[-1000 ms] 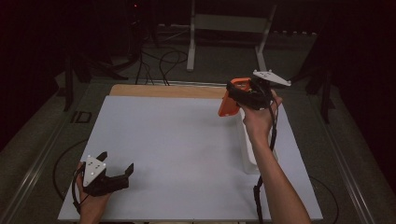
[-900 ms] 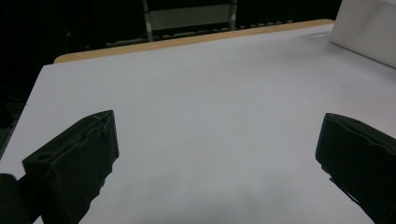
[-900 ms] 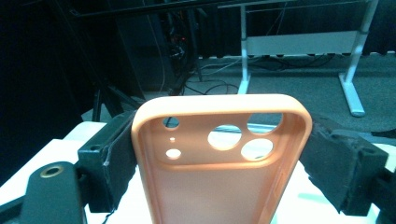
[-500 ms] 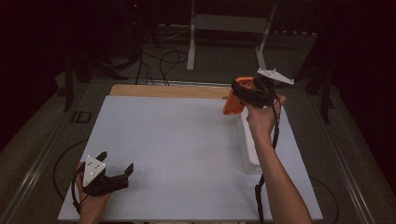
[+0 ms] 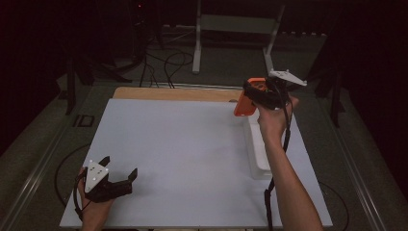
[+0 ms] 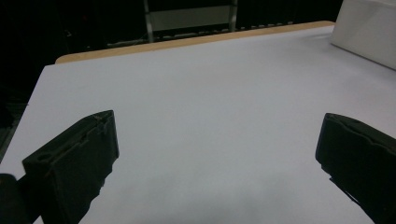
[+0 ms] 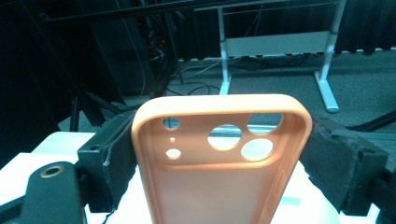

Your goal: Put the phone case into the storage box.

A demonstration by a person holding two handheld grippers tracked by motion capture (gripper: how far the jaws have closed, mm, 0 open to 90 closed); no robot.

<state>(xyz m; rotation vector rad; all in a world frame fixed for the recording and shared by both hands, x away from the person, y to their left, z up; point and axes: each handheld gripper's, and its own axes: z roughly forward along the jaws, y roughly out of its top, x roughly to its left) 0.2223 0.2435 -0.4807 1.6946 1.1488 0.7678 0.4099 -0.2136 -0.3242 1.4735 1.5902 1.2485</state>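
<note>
My right tool grips an orange phone case: soft-looking matt plastic or rubber, smooth, with clean-cut camera holes. Its jaw pads are black, rough and foam-like, worn at the edges. My left tool has the same dull black pads. The bench top is matt white, smooth, with a bare wood strip at the far edge. The white tray on the right looks like matt plastic.

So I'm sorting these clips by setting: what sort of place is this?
Probably a lab or studio set up for recording, not a home. A bare white table stands among dark curtains, with loose cables on the floor and a metal stand behind it. The right gripper holds an orange phone case.
</note>
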